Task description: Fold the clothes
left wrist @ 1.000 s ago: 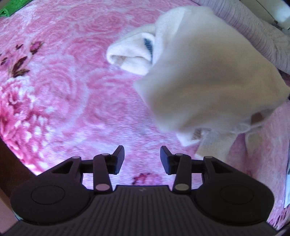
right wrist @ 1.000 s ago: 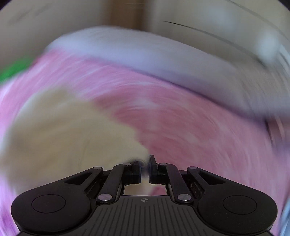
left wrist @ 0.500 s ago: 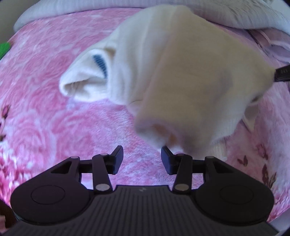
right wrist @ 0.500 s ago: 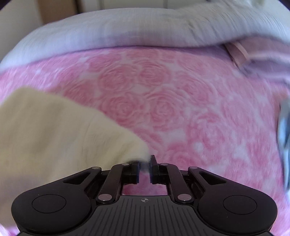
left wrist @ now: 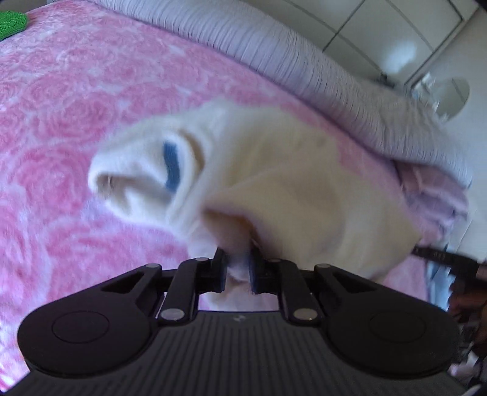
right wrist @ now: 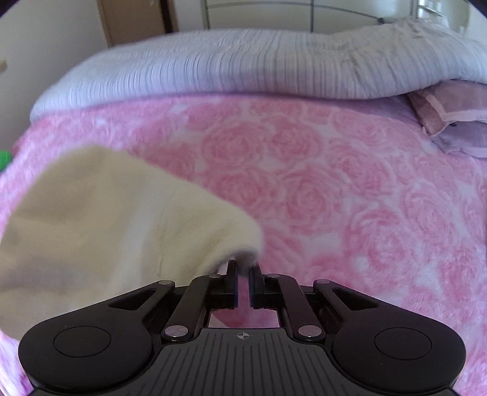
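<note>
A cream knit garment (left wrist: 292, 189) with a blue neck label (left wrist: 172, 166) hangs above a pink rose-pattern blanket (left wrist: 76, 106). My left gripper (left wrist: 238, 268) is shut on a lower fold of the garment. My right gripper (right wrist: 243, 274) is shut on another corner of the same garment (right wrist: 106, 213), which spreads to its left. The right gripper's dark tip shows in the left wrist view (left wrist: 438, 256) at the garment's right edge.
A rolled lilac ribbed quilt (right wrist: 243, 70) lies along the far side of the bed. A folded pink-mauve cloth (right wrist: 456, 121) sits at the right. A green item (left wrist: 12, 22) lies at the far left. White cupboards (left wrist: 380, 30) stand behind.
My left gripper was open below the hanging garment and has now closed on its lower fold. The right gripper stays shut on its corner, and the view has steadied.
</note>
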Motion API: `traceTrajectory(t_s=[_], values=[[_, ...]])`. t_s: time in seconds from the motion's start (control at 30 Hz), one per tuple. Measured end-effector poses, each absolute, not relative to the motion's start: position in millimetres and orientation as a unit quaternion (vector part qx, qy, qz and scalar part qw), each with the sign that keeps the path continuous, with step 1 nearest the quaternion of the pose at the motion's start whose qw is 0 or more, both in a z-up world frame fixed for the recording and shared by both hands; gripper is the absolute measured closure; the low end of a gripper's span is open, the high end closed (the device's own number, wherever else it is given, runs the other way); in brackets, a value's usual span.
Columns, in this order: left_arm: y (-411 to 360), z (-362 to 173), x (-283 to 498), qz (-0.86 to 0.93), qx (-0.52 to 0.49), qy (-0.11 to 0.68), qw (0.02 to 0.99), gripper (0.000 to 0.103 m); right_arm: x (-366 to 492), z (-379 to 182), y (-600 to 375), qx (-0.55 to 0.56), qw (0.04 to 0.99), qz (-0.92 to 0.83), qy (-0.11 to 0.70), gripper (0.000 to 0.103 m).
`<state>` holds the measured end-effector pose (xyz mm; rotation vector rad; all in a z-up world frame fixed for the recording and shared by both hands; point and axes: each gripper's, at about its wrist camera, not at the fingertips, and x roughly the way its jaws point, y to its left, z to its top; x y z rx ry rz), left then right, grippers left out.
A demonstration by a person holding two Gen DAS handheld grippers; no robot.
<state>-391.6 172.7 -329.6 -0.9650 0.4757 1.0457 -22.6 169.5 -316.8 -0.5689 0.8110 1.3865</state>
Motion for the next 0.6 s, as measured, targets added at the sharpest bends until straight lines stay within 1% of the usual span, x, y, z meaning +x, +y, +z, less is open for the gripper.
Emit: traceTrajectory(t_s=[0.03,0.1,0.17,0.2,0.23,0.27,0.33,0.37,0.43,0.57,0.6], values=[[179.2,-323.3,-393.1,0.476,-0.437,0.209,0.734,0.092,-19.2,-311.2,170.1,-0.237,0.666,0.607,0.363,0.098],[195.2,-315.1,-387.5,0.47,-0.422,0.219,0.743,0.092,-11.4,-300.1,172.3,-0.207,0.679,0.596,0.377,0.098],[202.8,-318.3,-380.7,0.448,-0.421,0.241,0.751,0.091,-15.5,-303.9,172.7,-0.217,0.677,0.597,0.371,0.098],[203.5,-321.9,-378.0,0.436,-0.421,0.252,0.754,0.089,-18.5,-306.9,172.8,-0.226,0.675,0.599,0.366,0.098],[201.4,-327.8,-377.0,0.428,-0.425,0.259,0.754,0.085,-21.5,-310.0,172.9,-0.234,0.673,0.601,0.362,0.093],[197.9,-334.3,-378.0,0.423,-0.436,0.259,0.751,0.084,-24.5,-313.0,172.9,-0.242,0.671,0.603,0.358,0.088],[191.6,-347.0,-380.9,0.415,-0.46,0.255,0.743,0.083,-30.6,-319.1,173.1,-0.259,0.666,0.606,0.349,0.06],[190.6,-352.0,-384.2,0.414,-0.475,0.244,0.737,0.083,-33.6,-322.2,173.2,-0.267,0.664,0.608,0.344,0.058],[191.3,-356.0,-390.4,0.417,-0.491,0.225,0.731,0.09,-39.6,-328.3,173.3,-0.284,0.659,0.611,0.335,0.057],[198.3,-343.0,-396.4,0.445,-0.463,0.224,0.733,0.093,-48.7,-337.8,174.8,-0.304,0.652,0.616,0.32,0.057],[199.9,-337.3,-398.7,0.452,-0.454,0.225,0.735,0.093,-47.6,-337.1,176.5,-0.296,0.654,0.618,0.322,0.061]])
